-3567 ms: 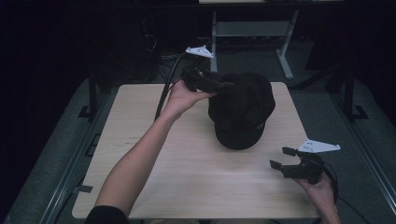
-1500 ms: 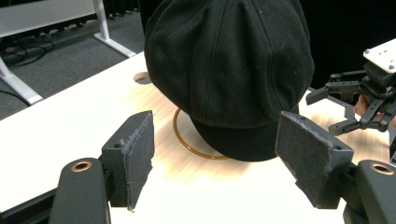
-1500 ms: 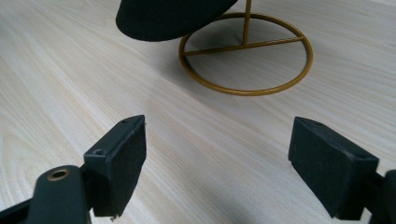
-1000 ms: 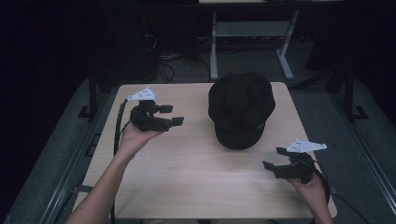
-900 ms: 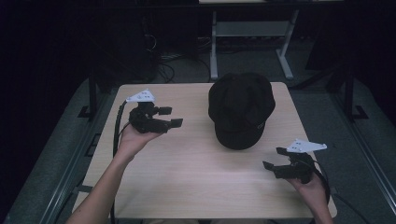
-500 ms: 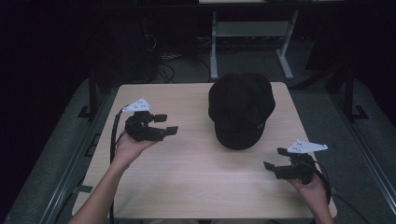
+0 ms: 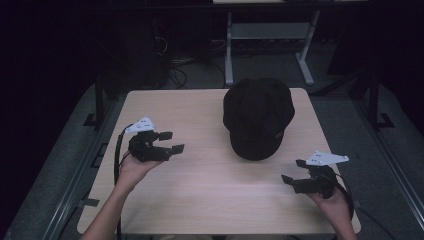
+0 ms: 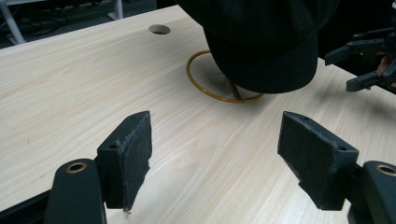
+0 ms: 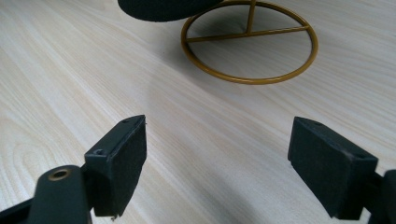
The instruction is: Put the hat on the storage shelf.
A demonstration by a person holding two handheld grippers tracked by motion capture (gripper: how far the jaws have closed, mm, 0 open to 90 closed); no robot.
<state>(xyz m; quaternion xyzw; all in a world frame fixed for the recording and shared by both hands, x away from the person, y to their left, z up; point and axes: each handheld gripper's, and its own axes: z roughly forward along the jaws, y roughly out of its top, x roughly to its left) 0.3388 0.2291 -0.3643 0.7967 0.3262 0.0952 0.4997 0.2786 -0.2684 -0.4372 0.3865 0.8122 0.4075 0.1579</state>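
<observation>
Cap (image 7: 258, 118) sits on its gold stand (image 9: 250, 44); both claws gape empty, well apart.

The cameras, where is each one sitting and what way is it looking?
High view: above the table's near side, looking forward and down; forearms, left gripper, right gripper.
Left gripper view: rides that gripper, facing the black cap; own jaws open.
Right gripper view: low over the table, facing the gold ring stand.
Both gripper views share the stand.

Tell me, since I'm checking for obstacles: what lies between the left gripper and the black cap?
Only bare table. In the left gripper view, light wood runs from the left gripper to the black cap and its gold stand ring.
</observation>
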